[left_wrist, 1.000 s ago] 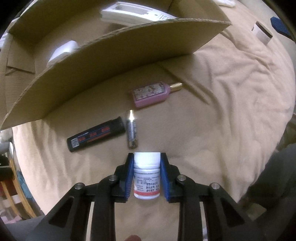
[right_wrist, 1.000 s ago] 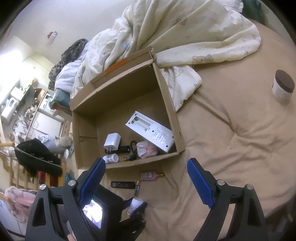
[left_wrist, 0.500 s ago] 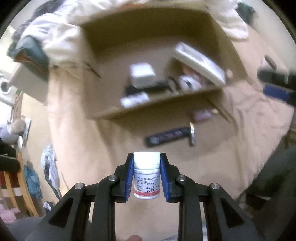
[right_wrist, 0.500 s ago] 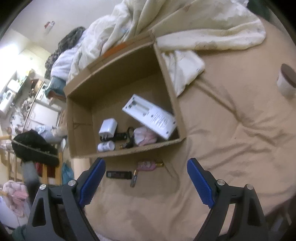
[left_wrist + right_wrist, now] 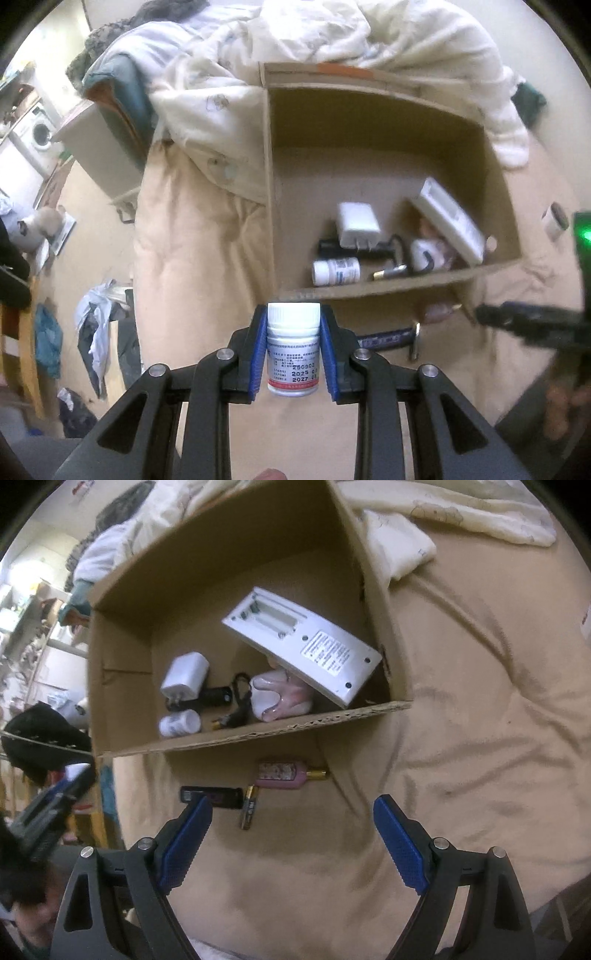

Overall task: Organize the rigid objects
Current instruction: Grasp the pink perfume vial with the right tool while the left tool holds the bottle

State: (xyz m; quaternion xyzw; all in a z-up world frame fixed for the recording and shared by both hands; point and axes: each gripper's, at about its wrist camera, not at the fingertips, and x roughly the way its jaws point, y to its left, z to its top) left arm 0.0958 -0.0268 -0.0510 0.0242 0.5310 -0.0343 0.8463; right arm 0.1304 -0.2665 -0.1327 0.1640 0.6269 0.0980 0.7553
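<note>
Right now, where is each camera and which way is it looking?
Left wrist: sits behind the left gripper, which grips a white bottle; it looks down into the box; the other gripper shows at right.
Right wrist: sits behind the open right gripper, looking down at the bed before the box.
Both show the box, charger and battery.

box (image 5: 258, 734): charger (image 5: 184, 675) in | battery (image 5: 250, 806), perfume bottle (image 5: 282, 774): before box

White pill bottle (image 5: 293, 349), red band; pink perfume bottle (image 5: 282, 774), gold cap; tan bedsheet (image 5: 480, 720).
</note>
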